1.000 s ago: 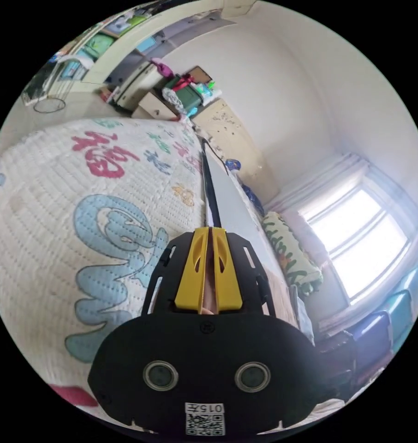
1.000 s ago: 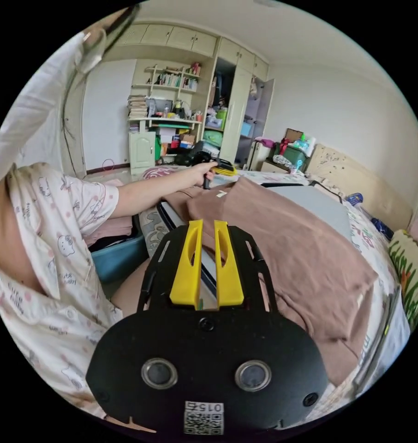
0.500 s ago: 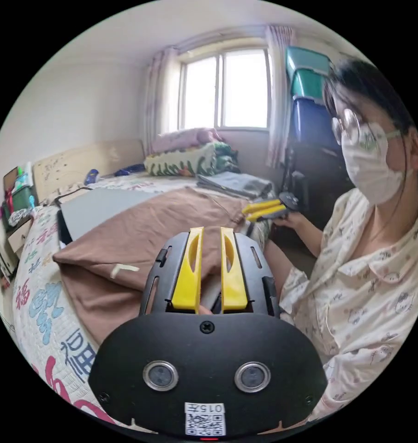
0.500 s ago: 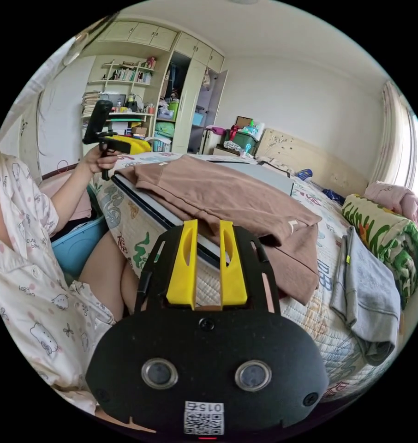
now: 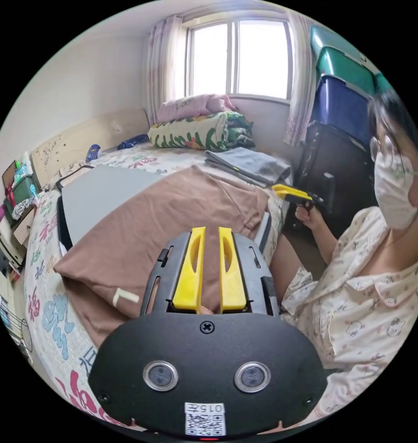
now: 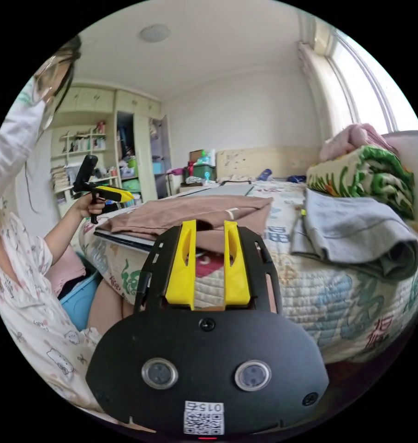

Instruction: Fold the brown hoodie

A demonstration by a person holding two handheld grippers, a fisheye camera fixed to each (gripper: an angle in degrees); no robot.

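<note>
The brown hoodie lies folded flat on a grey board on the bed, with a small white tag at its near edge. In the left gripper view my left gripper hovers above the hoodie's near edge, jaws a little apart and holding nothing. In that view the right gripper is held in a hand beside the bed's edge, off the cloth. In the right gripper view my right gripper is open and empty, low by the bed's side. There the hoodie is side-on, and the left gripper is held apart from it.
A folded grey garment lies on the quilted bedspread near rolled quilts under the window. Stacked storage boxes stand at the bed's end. A person in patterned pyjamas sits close against the bed. Shelves and wardrobes line the far wall.
Both cameras have swung round. The left gripper's jaws, nearly together a second ago, now stand slightly apart. Both hands have drawn back from the hoodie, which lies still.
</note>
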